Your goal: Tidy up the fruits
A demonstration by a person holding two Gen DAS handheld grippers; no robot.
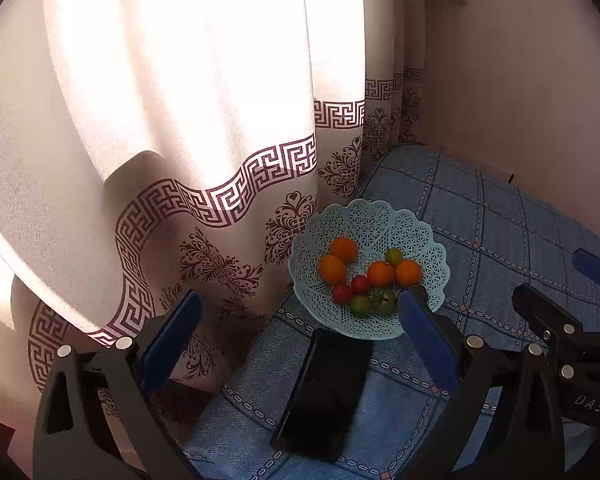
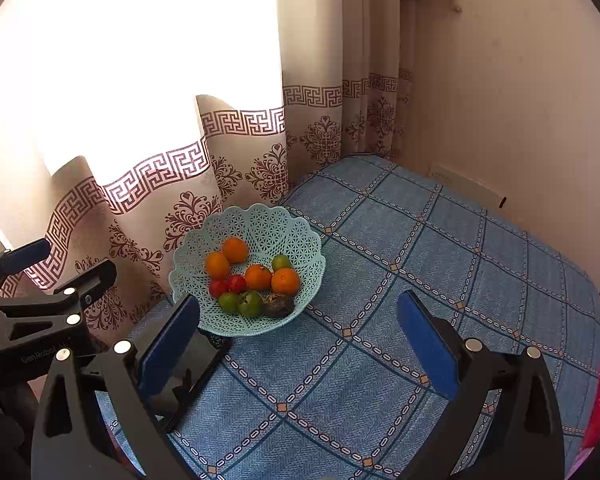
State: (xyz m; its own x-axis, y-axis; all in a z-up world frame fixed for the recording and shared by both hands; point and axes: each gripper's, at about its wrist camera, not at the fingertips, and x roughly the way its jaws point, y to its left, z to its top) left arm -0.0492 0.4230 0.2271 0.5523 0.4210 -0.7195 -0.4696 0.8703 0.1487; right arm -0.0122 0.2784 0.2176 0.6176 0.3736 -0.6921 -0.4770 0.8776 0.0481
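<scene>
1. Left gripper (image 1: 300,336) and right gripper (image 2: 300,340) were nearest the lens, both with fingers spread wide, nothing between them.
2. Blue checked tablecloth (image 2: 440,280) lay under both.
3. Patterned curtain (image 1: 180,140) hung left of the left gripper.
4. Pale-green lattice basket (image 1: 380,220) sat just ahead of the left gripper, ahead-left of the right.
5. Black phone (image 1: 324,396) lay between the left fingers, near the basket's edge.
6. Oranges (image 1: 381,273), plus red and green fruits, were in the basket.

Fruits (image 2: 256,280) in basket (image 2: 260,220) on table (image 2: 420,280), before curtain (image 2: 260,152).

Black phone (image 1: 324,396) on blue checked tablecloth (image 2: 440,280), patterned curtain (image 1: 180,160) behind.
</scene>
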